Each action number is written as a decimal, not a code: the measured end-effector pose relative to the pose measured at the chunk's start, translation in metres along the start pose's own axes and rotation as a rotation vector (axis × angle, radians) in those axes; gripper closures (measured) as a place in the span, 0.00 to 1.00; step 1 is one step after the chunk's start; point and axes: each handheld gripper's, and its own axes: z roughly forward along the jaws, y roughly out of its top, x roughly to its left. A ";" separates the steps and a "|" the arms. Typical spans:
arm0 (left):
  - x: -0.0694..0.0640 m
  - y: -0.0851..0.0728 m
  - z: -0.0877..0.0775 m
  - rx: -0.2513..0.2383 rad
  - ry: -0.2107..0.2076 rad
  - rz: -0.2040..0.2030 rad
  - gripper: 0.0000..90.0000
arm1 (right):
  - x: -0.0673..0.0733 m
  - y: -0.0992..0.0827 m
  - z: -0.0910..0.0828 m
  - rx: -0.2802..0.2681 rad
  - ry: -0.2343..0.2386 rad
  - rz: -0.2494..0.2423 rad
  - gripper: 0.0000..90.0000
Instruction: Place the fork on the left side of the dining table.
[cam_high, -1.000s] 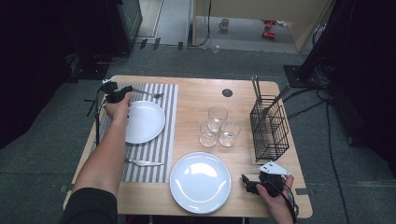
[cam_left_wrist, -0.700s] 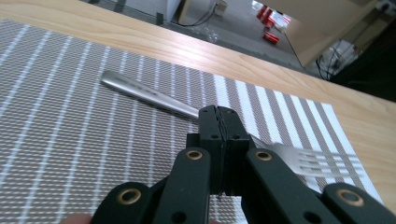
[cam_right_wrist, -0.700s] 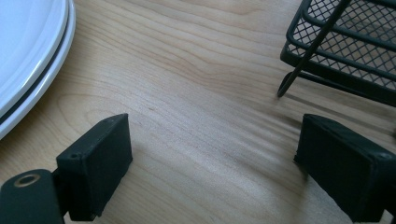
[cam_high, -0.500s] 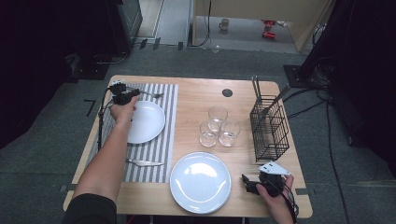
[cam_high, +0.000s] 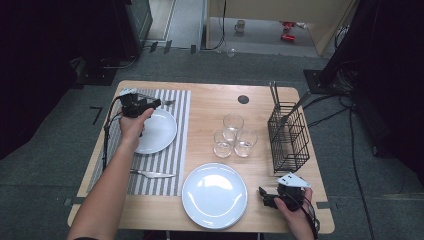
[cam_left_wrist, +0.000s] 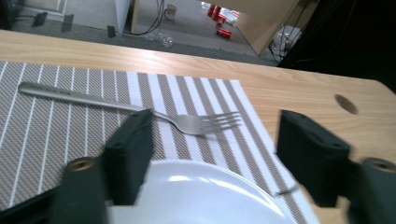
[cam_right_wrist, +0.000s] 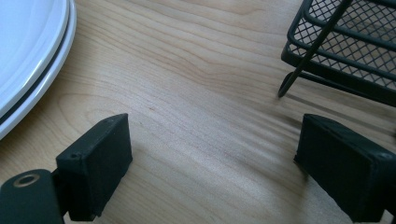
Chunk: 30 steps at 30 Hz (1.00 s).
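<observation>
Left claw (cam_left_wrist: 212, 154), jaws just opened and empty, hangs over the small plate (cam_high: 156, 131); the fork (cam_left_wrist: 126, 106) now lies released on the striped placemat (cam_left_wrist: 56, 135) beyond it. Right claw (cam_right_wrist: 219, 163) rests wide open, empty, on the counter (cam_right_wrist: 196, 93)

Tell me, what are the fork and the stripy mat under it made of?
The fork looks like metal, probably stainless steel: silver-grey, with a smooth brushed shine along the handle and tines. The placemat looks like a woven material, maybe vinyl or fabric: a fine crisscross texture shows in its brown and white stripes, and it has a matte, flat look. The exact fibre is unclear.
</observation>
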 end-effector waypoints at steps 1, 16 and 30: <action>-0.001 0.000 -0.003 0.001 0.001 0.004 0.20 | 0.000 0.000 0.000 0.000 0.000 0.000 0.11; -0.032 -0.018 -0.046 -0.008 -0.074 0.084 0.01 | 0.000 0.000 0.000 0.001 -0.001 0.001 0.11; -0.058 -0.035 -0.077 -0.033 -0.124 0.121 0.02 | 0.006 0.004 -0.016 -0.073 -0.021 0.044 0.11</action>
